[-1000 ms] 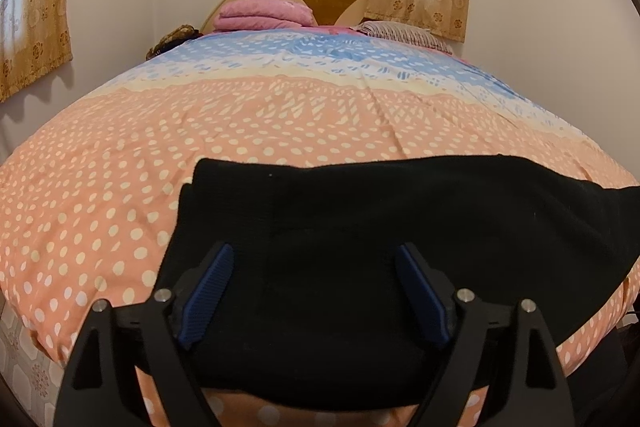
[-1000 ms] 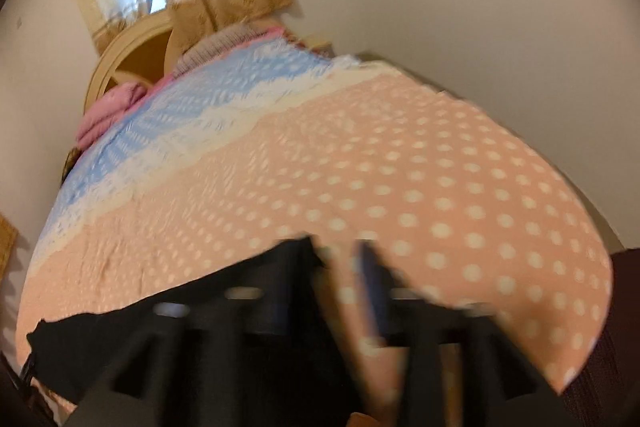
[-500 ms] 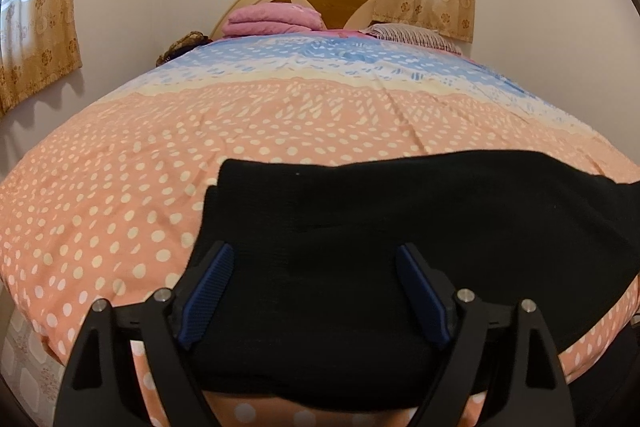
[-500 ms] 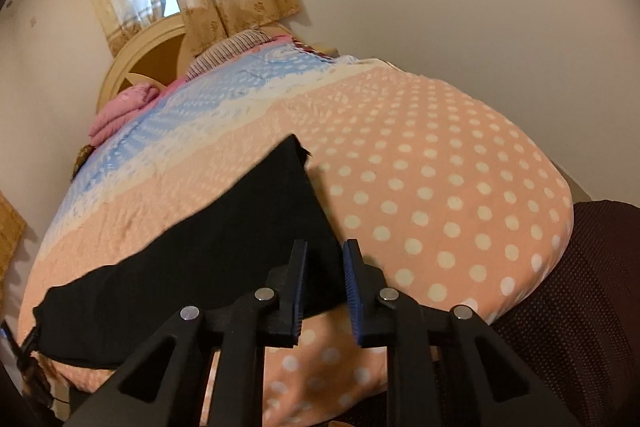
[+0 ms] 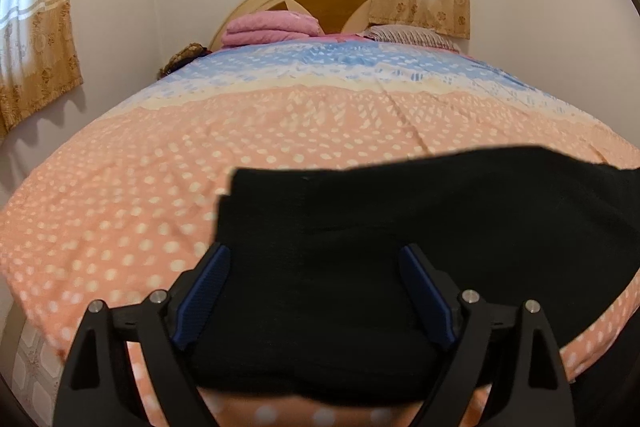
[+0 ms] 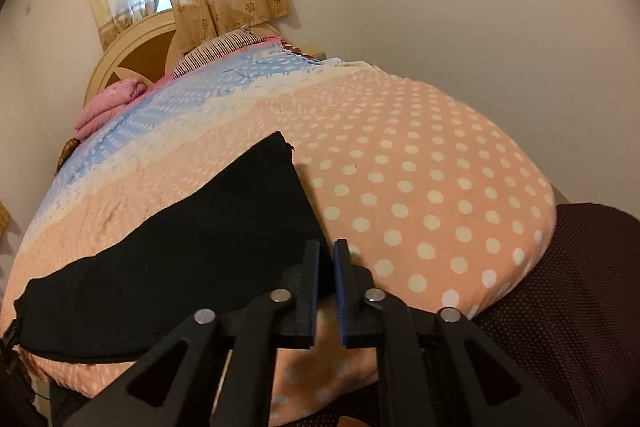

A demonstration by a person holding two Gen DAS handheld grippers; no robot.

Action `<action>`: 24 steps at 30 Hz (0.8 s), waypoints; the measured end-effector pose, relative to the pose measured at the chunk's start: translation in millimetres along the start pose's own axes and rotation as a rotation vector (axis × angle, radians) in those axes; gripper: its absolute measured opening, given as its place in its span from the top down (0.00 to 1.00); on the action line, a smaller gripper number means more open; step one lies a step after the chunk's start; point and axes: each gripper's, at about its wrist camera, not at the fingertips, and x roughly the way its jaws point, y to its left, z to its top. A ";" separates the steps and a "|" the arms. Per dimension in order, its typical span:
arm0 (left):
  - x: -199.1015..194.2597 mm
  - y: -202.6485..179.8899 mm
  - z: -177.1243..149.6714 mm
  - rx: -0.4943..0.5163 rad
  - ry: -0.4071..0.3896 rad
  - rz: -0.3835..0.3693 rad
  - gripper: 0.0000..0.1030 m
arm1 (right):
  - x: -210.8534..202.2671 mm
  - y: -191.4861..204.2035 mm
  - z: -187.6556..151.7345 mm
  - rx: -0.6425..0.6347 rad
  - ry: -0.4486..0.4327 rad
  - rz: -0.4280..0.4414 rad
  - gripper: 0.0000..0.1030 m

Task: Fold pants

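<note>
Black pants [image 5: 400, 227] lying flat near the foot edge of the polka-dot bed [image 5: 200, 155], left tool [image 5: 314, 259] wide open above the pants, holding nothing, right tool [image 6: 327, 247] almost closed at the pants' corner, grip unclear

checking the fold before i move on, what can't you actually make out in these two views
- Left wrist view: the black pants run past the right edge, so that end is cut off; their near edge is hidden behind the open left gripper.
- Right wrist view: the pants' left end is cut off at the frame edge, and whether the nearly shut right gripper pinches any cloth is unclear.
- Neither view shows how many layers the pants have.
</note>
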 end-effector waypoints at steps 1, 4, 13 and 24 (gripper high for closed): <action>-8.3 4.3 1.8 -0.002 -0.022 0.005 0.13 | -5.7 4.9 0.4 -0.018 -0.015 -0.003 0.68; -32.1 31.2 7.0 -0.017 -0.057 0.061 0.09 | -21.0 28.8 2.7 -0.090 -0.051 0.002 0.60; -27.9 73.1 -17.1 -0.126 0.053 0.043 0.38 | -30.3 164.0 -12.4 -0.408 -0.036 0.211 0.60; -10.9 64.9 -24.6 -0.054 0.126 0.135 0.50 | -31.9 355.6 -117.1 -0.999 0.097 0.564 0.60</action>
